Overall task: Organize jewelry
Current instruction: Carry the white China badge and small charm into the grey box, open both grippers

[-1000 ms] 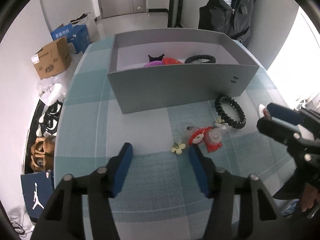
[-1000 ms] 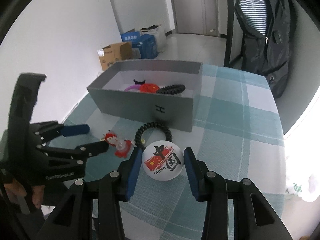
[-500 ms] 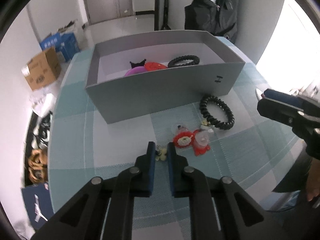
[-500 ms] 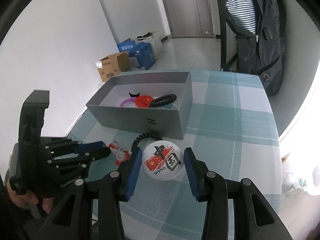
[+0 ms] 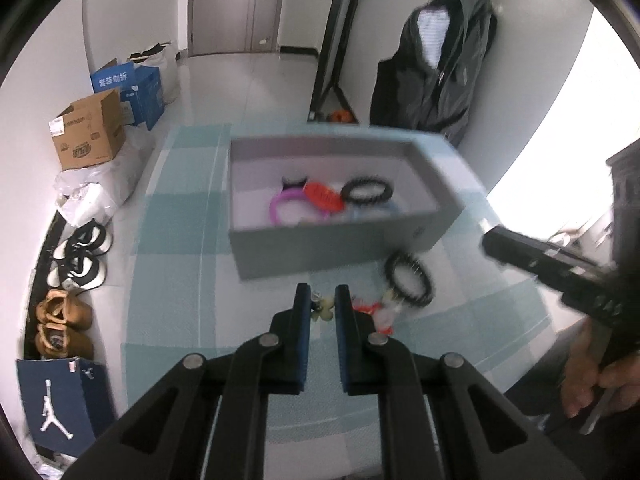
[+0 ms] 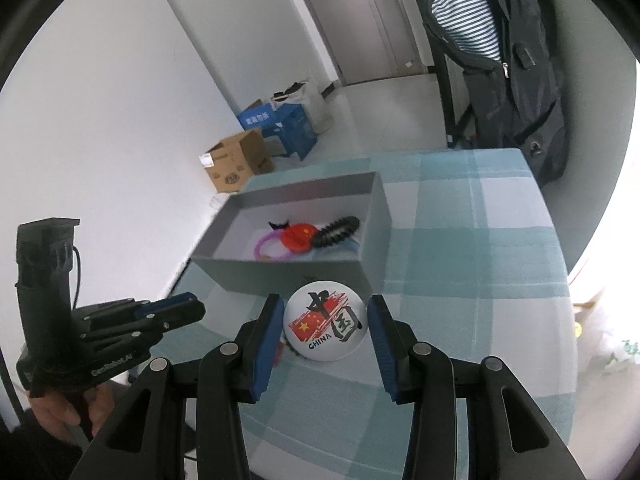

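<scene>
Item one: my left gripper (image 5: 323, 307), fingers (image 5: 302, 312) clamped on a small pale flower charm (image 5: 326, 308) pinched between the tips, lifted clear of the surface (image 5: 180, 280). Item two: my right gripper (image 6: 325, 330), fingers (image 6: 267, 330) closed against both sides of a round white badge (image 6: 324, 326) marked CHINA with a red flag, held above the checked cloth. Item three: grey box (image 5: 320, 246), just beyond both sets of fingertips, open-topped, holding a purple hoop (image 5: 286, 208), a red badge (image 5: 322, 196), a black beaded bracelet (image 5: 367, 192) and a small black bow (image 5: 293, 181). Item four: second black bracelet (image 5: 409, 278) lying on the surface to the right of my left fingers, just before the box wall. Item five: red-and-white trinket (image 5: 378, 312), blurred, beside the right fingertip of my left gripper, between it and that bracelet. In the right wrist view my left gripper (image 6: 192, 311) shows to the left of the badge, near the box corner.
</scene>
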`<state>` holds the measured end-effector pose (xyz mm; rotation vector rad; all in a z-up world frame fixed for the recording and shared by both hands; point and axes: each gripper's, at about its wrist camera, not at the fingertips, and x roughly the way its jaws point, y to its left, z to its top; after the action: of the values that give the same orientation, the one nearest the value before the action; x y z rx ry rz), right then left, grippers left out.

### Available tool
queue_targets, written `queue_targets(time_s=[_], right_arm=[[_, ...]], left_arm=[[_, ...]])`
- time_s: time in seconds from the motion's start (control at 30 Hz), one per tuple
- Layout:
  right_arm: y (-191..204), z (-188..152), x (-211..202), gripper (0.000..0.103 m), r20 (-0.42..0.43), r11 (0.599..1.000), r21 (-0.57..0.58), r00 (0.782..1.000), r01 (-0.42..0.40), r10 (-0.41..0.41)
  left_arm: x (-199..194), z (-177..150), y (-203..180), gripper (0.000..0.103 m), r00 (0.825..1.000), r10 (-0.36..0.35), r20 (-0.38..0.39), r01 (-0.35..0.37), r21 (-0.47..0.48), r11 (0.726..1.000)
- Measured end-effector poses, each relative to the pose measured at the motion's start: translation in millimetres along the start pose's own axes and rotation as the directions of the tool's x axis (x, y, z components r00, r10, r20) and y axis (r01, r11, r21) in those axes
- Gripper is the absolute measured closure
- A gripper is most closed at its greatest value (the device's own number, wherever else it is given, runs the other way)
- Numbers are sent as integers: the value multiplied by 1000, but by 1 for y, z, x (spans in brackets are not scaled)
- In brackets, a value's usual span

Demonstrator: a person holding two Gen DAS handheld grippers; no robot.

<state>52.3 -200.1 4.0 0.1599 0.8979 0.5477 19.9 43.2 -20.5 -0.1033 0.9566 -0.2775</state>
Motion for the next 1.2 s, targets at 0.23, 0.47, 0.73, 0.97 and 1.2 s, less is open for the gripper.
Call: queue_targets(time_s=[0.23, 0.47, 0.73, 0.97, 1.2], right_arm=[[14, 43, -1, 61, 17, 998, -33, 999, -50, 51], [28, 81, 18, 61, 1, 990, -129, 998, -58, 59], [19, 91, 56, 61, -35, 986, -148, 997, -72, 67], [6, 84, 83, 61, -101, 989, -118, 992, -84, 73], [4, 80, 92, 61, -134, 989, -120, 988, -89, 73]], left_arm=[[0, 44, 4, 96, 999, -54, 8, 54, -65, 996], [21, 72, 8, 96, 998, -63, -24, 61, -60, 996], [46, 74, 18, 96, 996, -60, -64, 56, -71, 996], [64, 71, 24, 96, 992, -62, -114, 54, -70, 996], [73, 69, 26, 96, 985, -75, -155, 66, -66, 996]])
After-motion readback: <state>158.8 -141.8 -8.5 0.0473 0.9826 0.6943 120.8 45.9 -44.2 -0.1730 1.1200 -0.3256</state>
